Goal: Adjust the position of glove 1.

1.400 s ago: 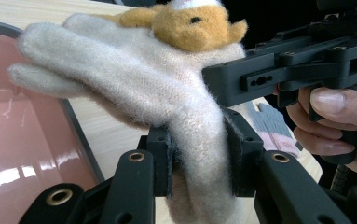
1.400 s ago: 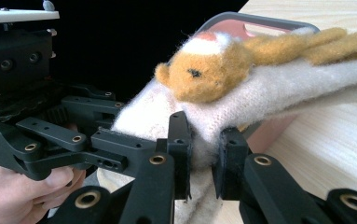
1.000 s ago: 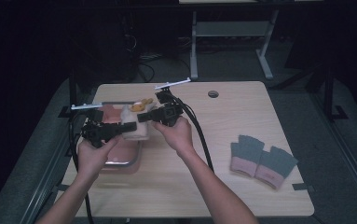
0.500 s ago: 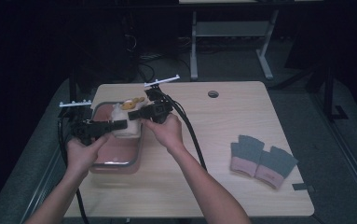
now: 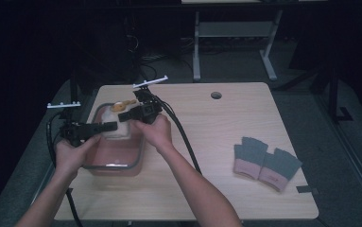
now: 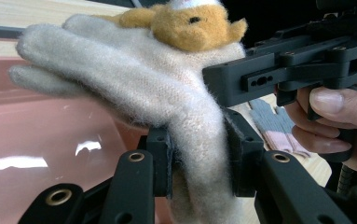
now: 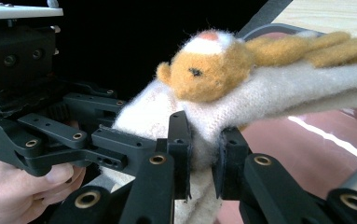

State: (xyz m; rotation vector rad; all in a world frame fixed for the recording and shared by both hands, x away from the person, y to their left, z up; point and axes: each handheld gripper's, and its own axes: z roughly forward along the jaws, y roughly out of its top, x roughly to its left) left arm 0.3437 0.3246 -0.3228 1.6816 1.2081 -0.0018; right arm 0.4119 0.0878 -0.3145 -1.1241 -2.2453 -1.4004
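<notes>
Both grippers, left (image 6: 197, 161) & right (image 7: 202, 156), clamp the cream glove (image 6: 134, 79) over pink tub (image 5: 122, 163) at table's left: soft, light, floppy, so pinching its cuff edge prob. holds best.

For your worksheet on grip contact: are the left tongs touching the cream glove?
Touching. In the left gripper view the left tongs have both pads pressed into the cream glove, pinching its fuzzy cuff between them.

One cream glove (image 5: 117, 126), two grey gloves (image 5: 266, 163), one pink tub (image 5: 122, 163), two tools.
</notes>
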